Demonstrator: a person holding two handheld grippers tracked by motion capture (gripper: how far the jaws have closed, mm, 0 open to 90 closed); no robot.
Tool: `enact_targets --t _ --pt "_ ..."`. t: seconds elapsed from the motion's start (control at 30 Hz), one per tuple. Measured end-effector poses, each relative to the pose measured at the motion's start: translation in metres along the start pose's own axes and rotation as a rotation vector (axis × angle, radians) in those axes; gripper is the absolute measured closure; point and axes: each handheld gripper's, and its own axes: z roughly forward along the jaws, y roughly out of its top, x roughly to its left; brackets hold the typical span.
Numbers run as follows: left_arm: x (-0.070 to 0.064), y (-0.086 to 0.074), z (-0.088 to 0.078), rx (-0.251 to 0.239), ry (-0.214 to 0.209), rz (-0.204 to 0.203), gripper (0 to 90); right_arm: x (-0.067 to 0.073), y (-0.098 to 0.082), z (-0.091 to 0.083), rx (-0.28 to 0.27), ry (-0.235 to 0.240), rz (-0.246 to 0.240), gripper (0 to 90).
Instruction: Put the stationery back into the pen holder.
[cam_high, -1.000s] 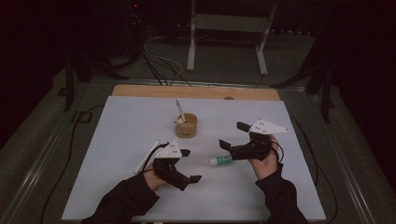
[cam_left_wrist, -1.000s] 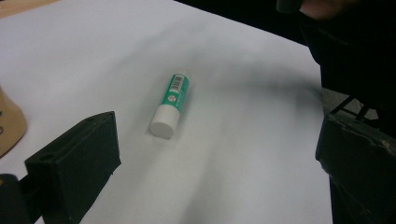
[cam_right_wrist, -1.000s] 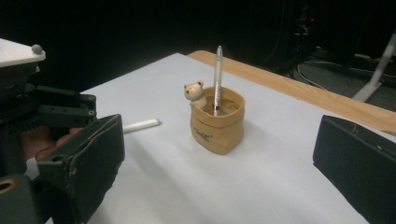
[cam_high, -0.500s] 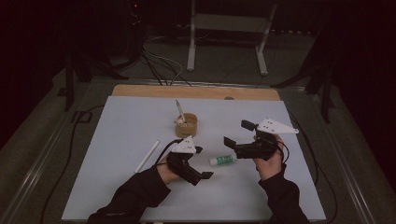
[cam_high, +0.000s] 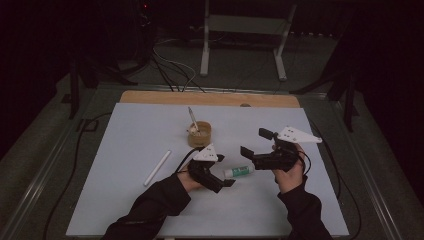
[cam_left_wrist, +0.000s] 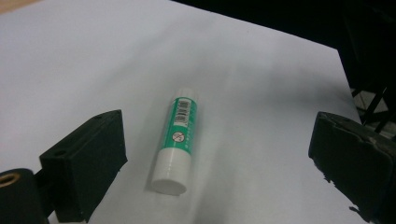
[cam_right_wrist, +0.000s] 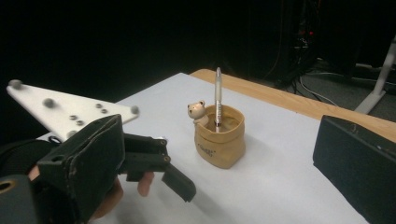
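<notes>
Green-labelled and white-capped, the plastic glue stick (cam_left_wrist: 176, 140) lay flat on the pale grey table sheet (cam_high: 125, 145), lower centre of the high view, squarely between my left gripper's (cam_high: 216, 172) wide jaws, untouched. Those jaws had just begun closing, with the stick lengthwise between them, I judged for a clean side grip. My right gripper (cam_high: 256, 145) hung apart at centre right, jaws wide and empty, leaving room. Beyond, the tan bear-faced pouch holder (cam_right_wrist: 219, 140) kept a silver pen (cam_right_wrist: 217, 95) upright; a white stick (cam_high: 157, 168) lay left.
</notes>
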Motion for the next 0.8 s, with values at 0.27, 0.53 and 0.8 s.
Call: enact_targets --t 0.27,0.53,0.8 --pt "0.006 -0.003 0.008 0.054 -0.013 -0.012 5.1 0.0 0.001 -0.001 -0.005 0.004 0.004 1.8" --pt "0.013 -0.011 0.019 0.124 0.048 -0.019 13.6 0.0 0.001 -0.001 -0.008 0.009 0.008 1.8" --pt "0.013 -0.015 0.029 0.205 0.076 0.032 27.8 0.0 0.0 -0.001 -0.009 0.012 0.01 1.8"
